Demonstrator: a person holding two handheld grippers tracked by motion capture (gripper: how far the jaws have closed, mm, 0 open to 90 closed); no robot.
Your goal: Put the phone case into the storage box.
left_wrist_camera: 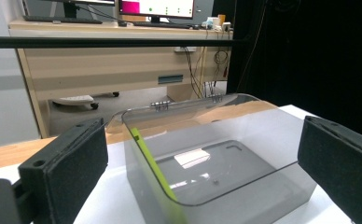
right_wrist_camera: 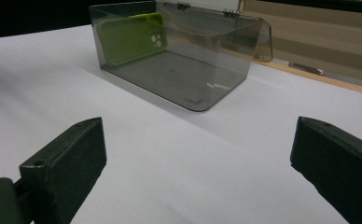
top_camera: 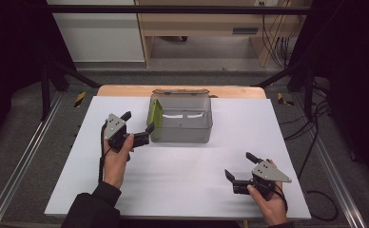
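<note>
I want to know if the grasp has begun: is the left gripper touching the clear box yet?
Apart. The left gripper view shows the left gripper open, its jaws flanking the clear box with gaps on both sides, short of its near corner.

A white table (top_camera: 182, 171) stood on grey floor (top_camera: 21, 123). Beyond it was a wooden desk (left_wrist_camera: 100, 70), with monitors (left_wrist_camera: 156, 8) on top and cables (top_camera: 275, 45) hanging at one end.

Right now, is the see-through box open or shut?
Open: the box has its hinged lid swung back, and a green phone case stands inside.
</note>
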